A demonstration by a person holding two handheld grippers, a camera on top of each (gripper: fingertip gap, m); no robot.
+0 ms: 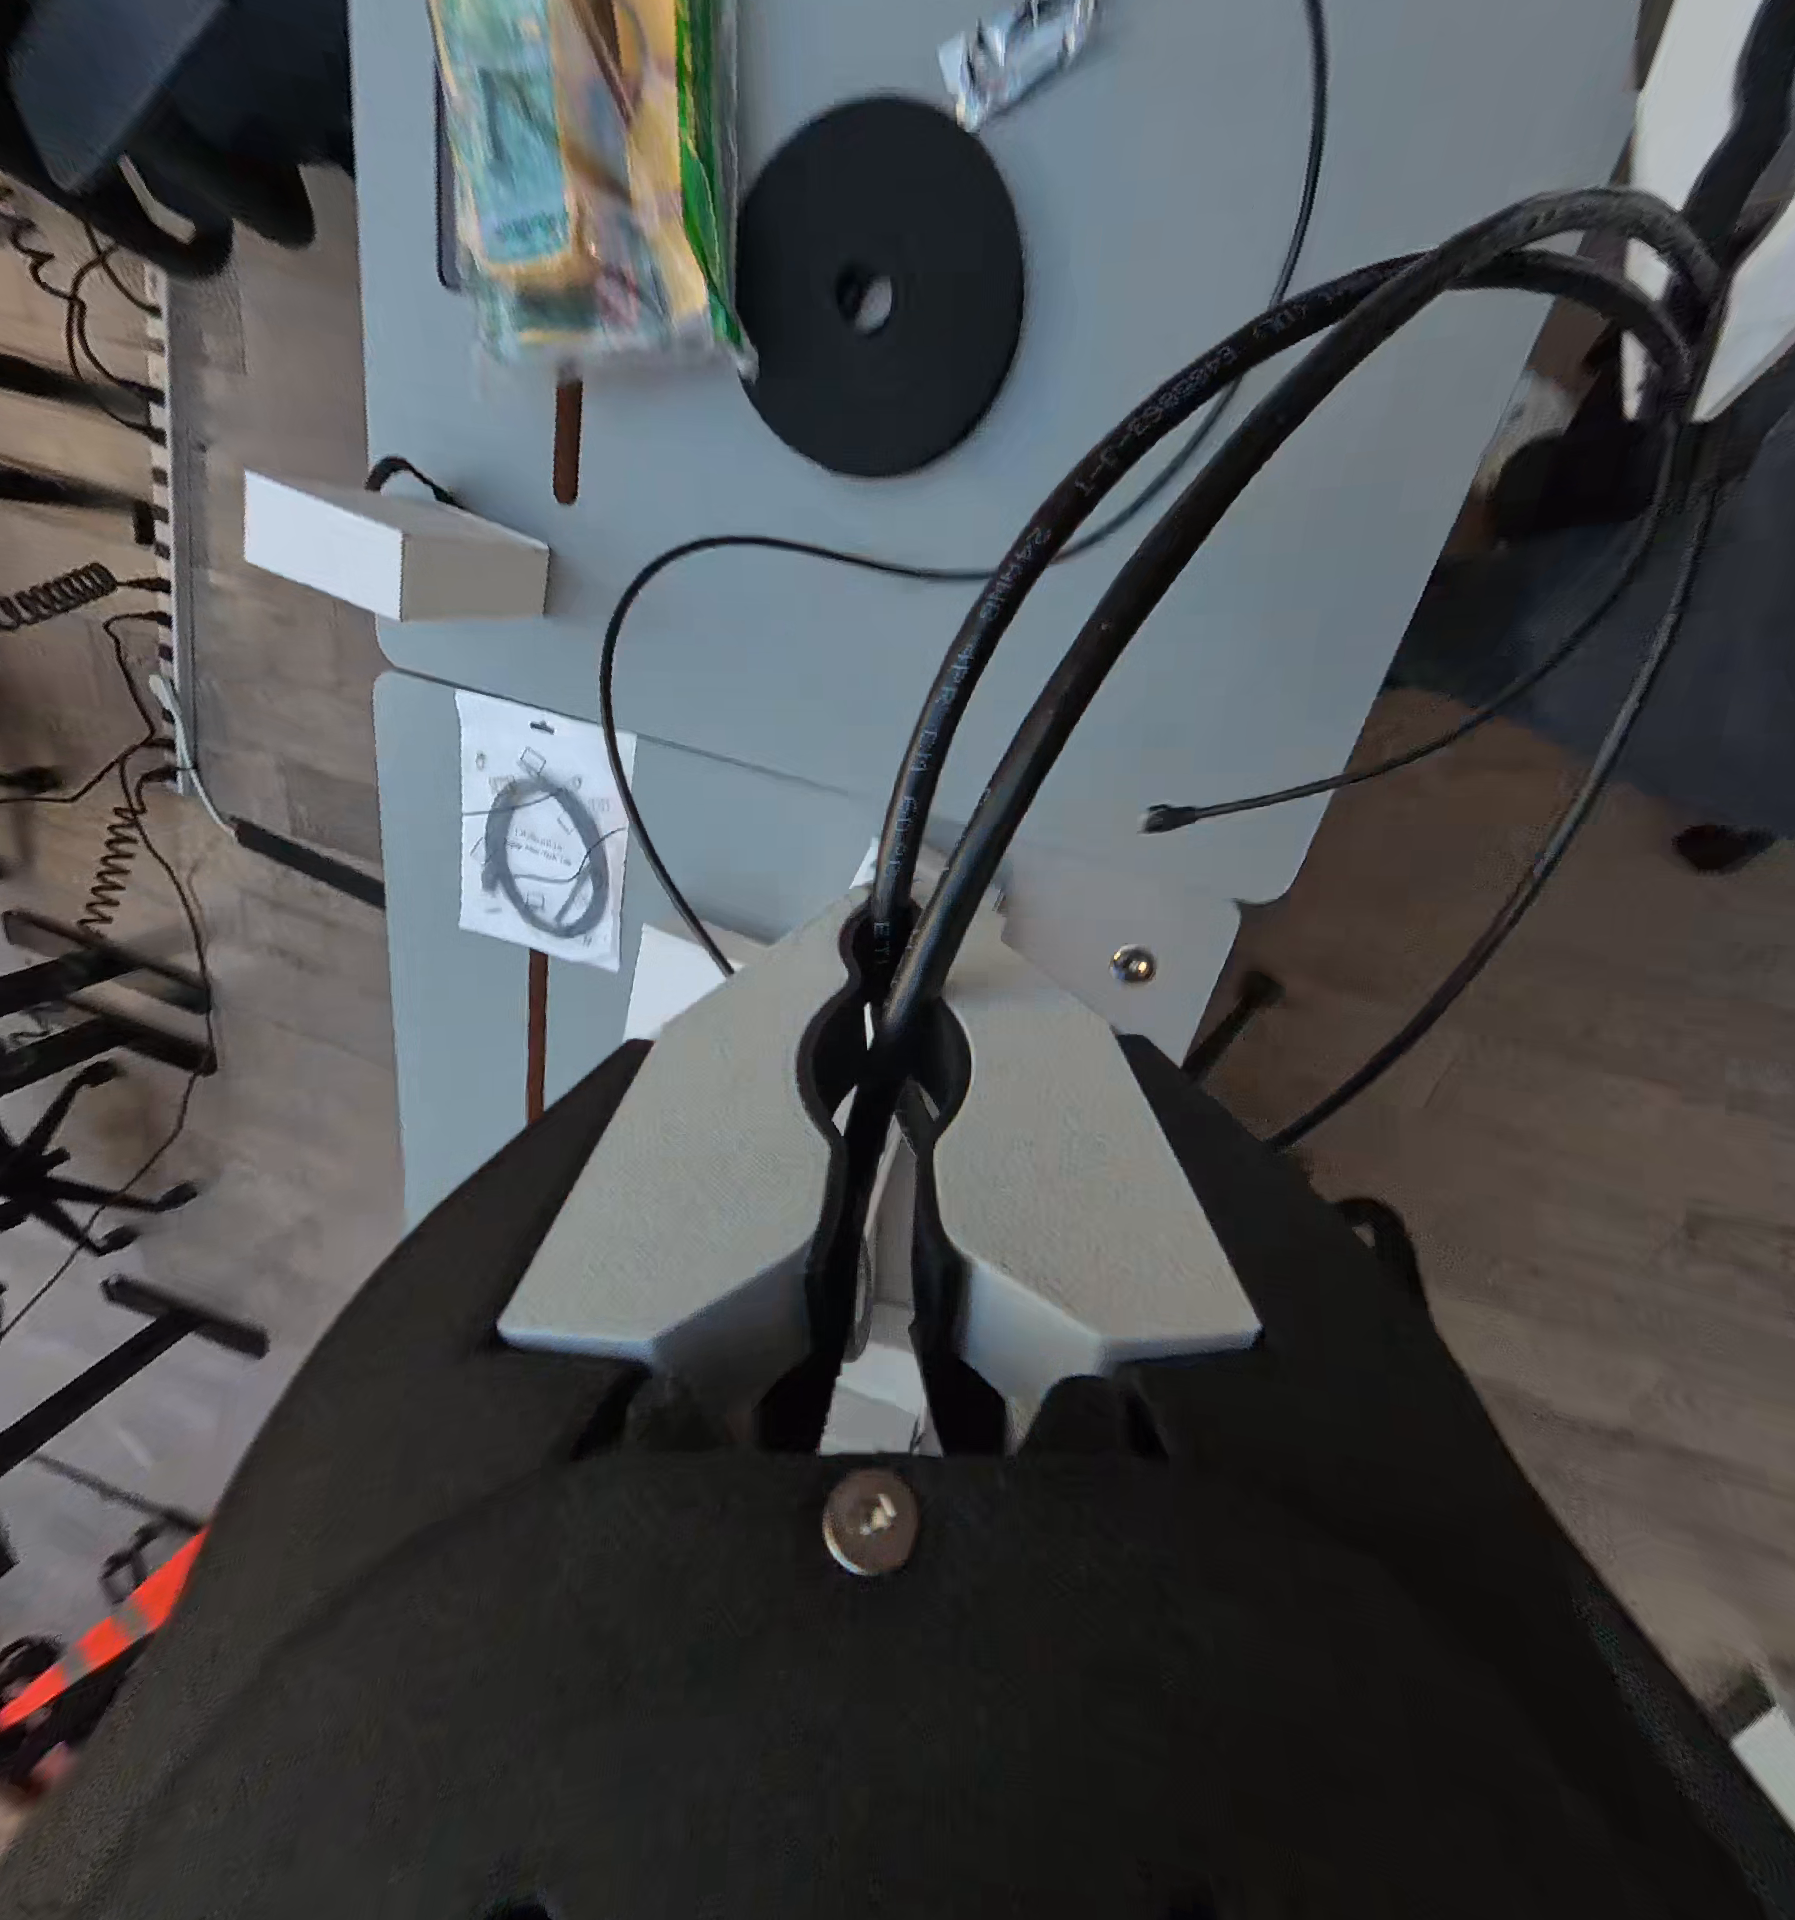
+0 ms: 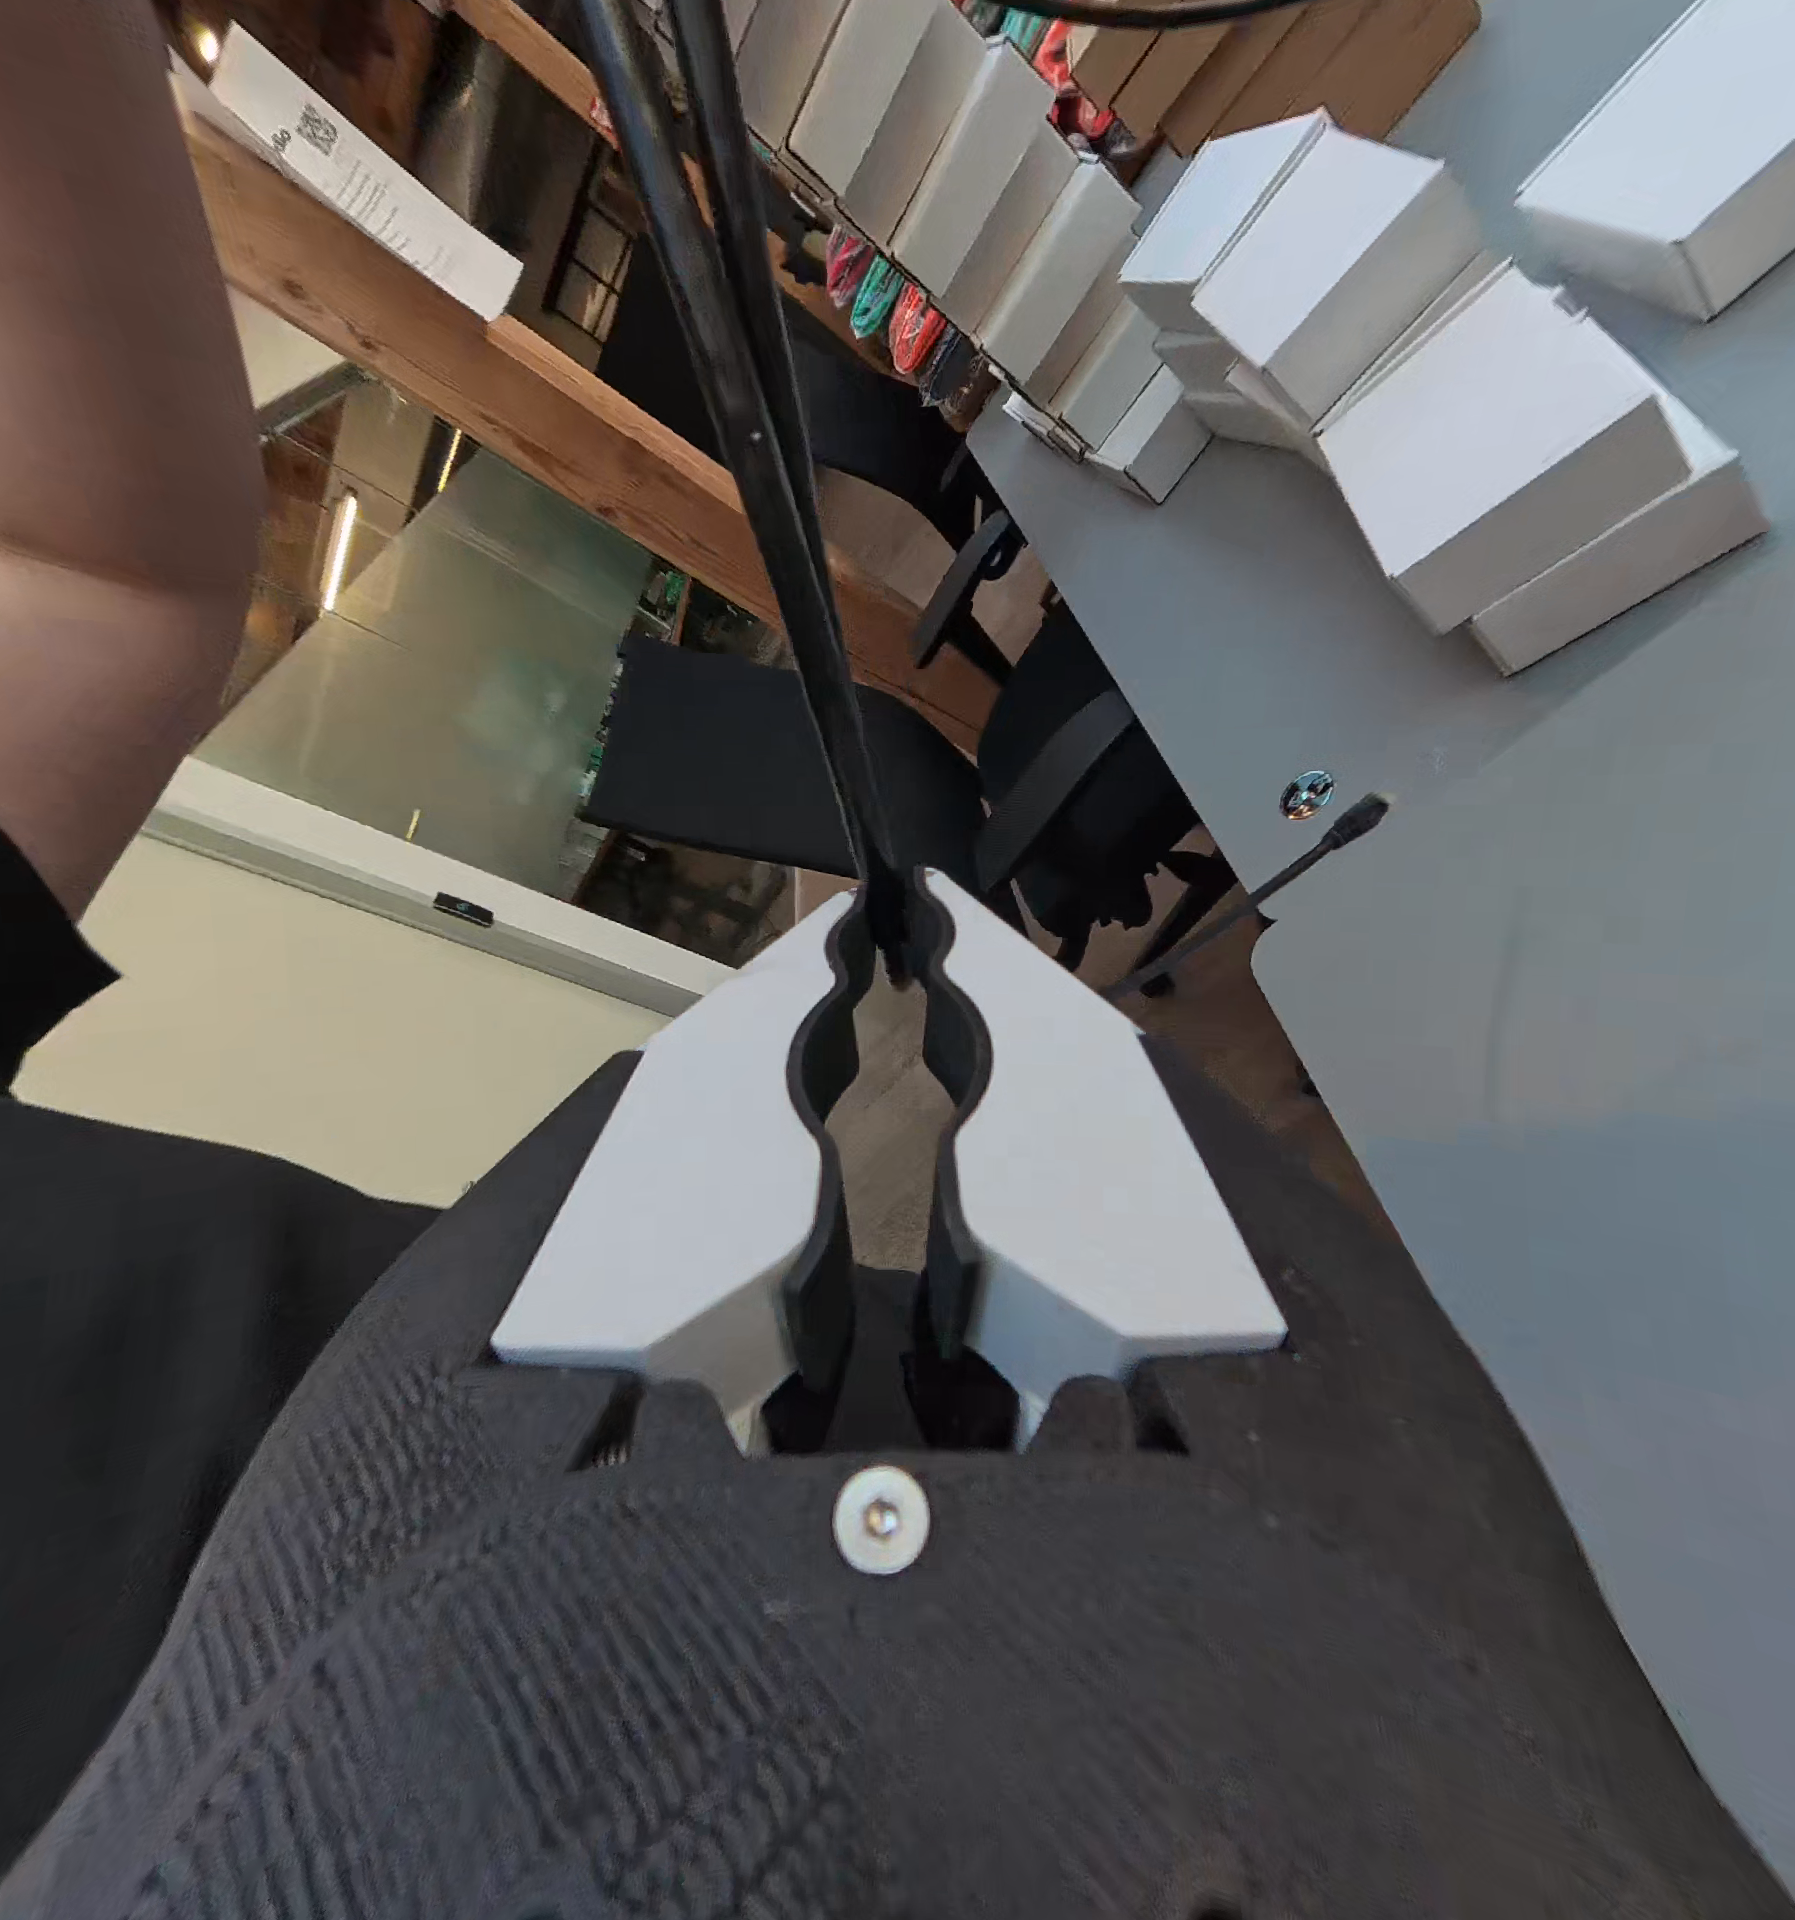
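Between the grey fingers of the left gripper (image 1: pixel 877 997), a thick black round cable (image 1: pixel 1111 582) is clamped in looped strands that arch up to the right over a grey tabletop (image 1: pixel 820 644). Farther off lie a flat black tape roll (image 1: pixel 877 286) and a white cardboard box (image 1: pixel 394 545). Across the loop, the right gripper (image 2: pixel 898 935) pinches the same cable (image 2: pixel 747 436) at its fingertips, with stacked white boxes (image 2: pixel 1444 416) to the far right.

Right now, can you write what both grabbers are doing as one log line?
left gripper: shut on black cable | right gripper: shut on the cable's strands | below: grey table, black tape roll, white boxes
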